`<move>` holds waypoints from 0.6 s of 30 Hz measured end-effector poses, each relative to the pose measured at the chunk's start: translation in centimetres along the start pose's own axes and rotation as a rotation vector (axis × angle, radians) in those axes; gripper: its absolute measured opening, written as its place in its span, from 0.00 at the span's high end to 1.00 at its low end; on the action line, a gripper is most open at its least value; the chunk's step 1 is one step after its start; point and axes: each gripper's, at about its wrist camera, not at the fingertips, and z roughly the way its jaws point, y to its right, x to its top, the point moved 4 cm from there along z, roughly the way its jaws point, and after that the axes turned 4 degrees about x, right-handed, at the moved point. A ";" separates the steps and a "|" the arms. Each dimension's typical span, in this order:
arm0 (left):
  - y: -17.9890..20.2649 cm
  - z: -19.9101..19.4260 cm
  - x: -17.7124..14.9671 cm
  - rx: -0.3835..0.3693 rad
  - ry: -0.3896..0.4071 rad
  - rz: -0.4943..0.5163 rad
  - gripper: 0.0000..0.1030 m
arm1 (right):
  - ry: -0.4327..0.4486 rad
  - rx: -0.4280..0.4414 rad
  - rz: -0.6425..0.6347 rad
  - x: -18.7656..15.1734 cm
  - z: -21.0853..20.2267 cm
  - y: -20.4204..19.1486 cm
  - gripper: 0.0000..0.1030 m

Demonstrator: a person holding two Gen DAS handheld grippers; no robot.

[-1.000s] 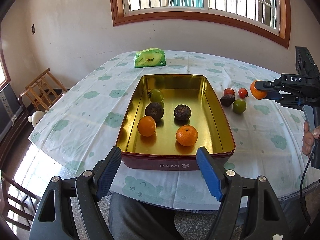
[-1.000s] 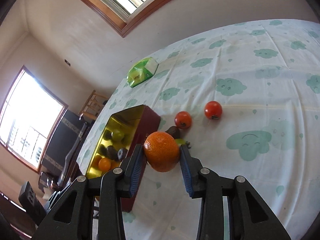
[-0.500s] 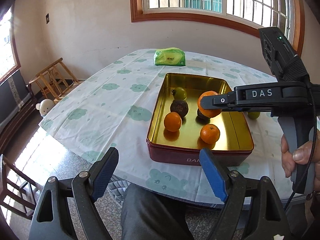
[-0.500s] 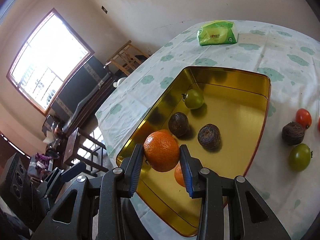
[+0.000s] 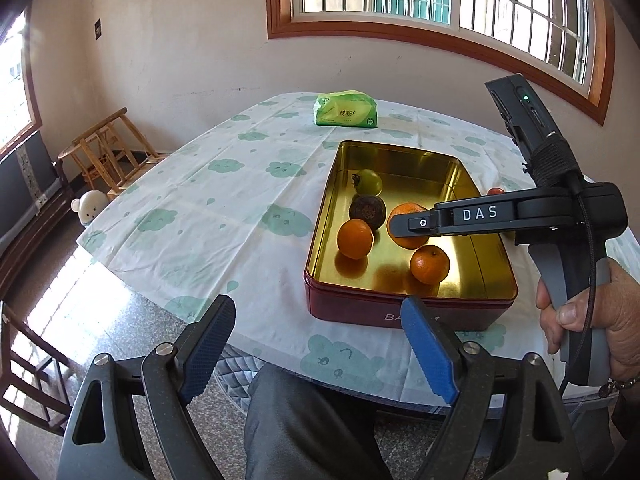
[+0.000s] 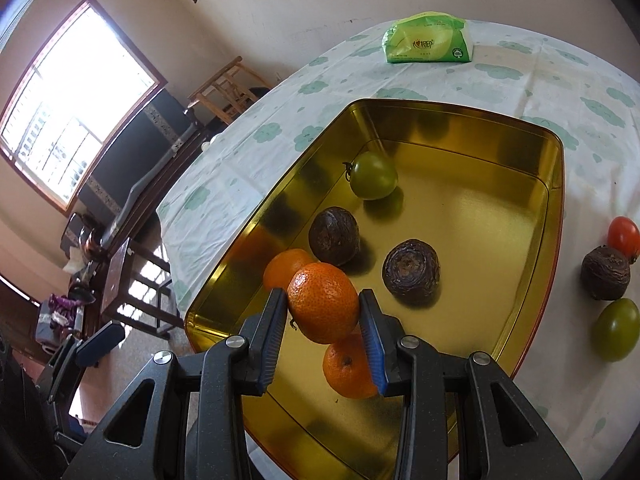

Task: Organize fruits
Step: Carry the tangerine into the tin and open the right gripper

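The right tool [image 6: 323, 312] is clenched on a mandarin [image 6: 323, 307], its blue pads pressing the fruit's two sides, and holds it above the near half of the gold tin [image 6: 554, 184]. The mandarin's small stem nub points down and to the left, toward the left pad; the fruit is nearly round, so no long axis stands out. The tin is a rectangle on the bench [image 5: 208, 216], and its long axis runs away from the person toward the green tissue pack [image 6: 428, 40].

On the tin's floor lie two more mandarins [image 5: 354, 239], two dark wrinkled fruits [image 6: 411, 272] and a green tomato [image 6: 374, 176]. Outside it on the cloth, to the right, sit a red tomato [image 6: 623, 233], a dark fruit [image 6: 605, 278] touching it, and a green tomato [image 6: 616, 334] just beside that one.

The left tool [image 5: 316, 344] is released; its jaws have just been opening further, with nothing between them, off the bench's near edge.
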 end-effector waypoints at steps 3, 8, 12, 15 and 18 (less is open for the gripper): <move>0.0 0.1 -0.1 0.001 -0.006 0.001 0.20 | -0.002 -0.002 0.002 0.1 0.2 -0.1 0.62; -0.1 0.2 -0.2 0.002 -0.015 0.001 0.19 | 0.011 0.012 0.004 0.3 0.0 -0.4 0.62; -0.2 0.3 -0.3 0.003 -0.018 -0.002 0.19 | 0.041 0.034 0.010 0.5 -0.9 -0.5 0.62; -0.2 0.4 -0.3 0.007 -0.018 0.000 0.19 | 0.091 0.051 0.015 0.4 -2.3 -0.3 0.60; 0.0 0.4 -0.2 0.010 -0.018 0.005 0.19 | 0.147 0.023 0.015 -0.2 -4.4 0.5 0.51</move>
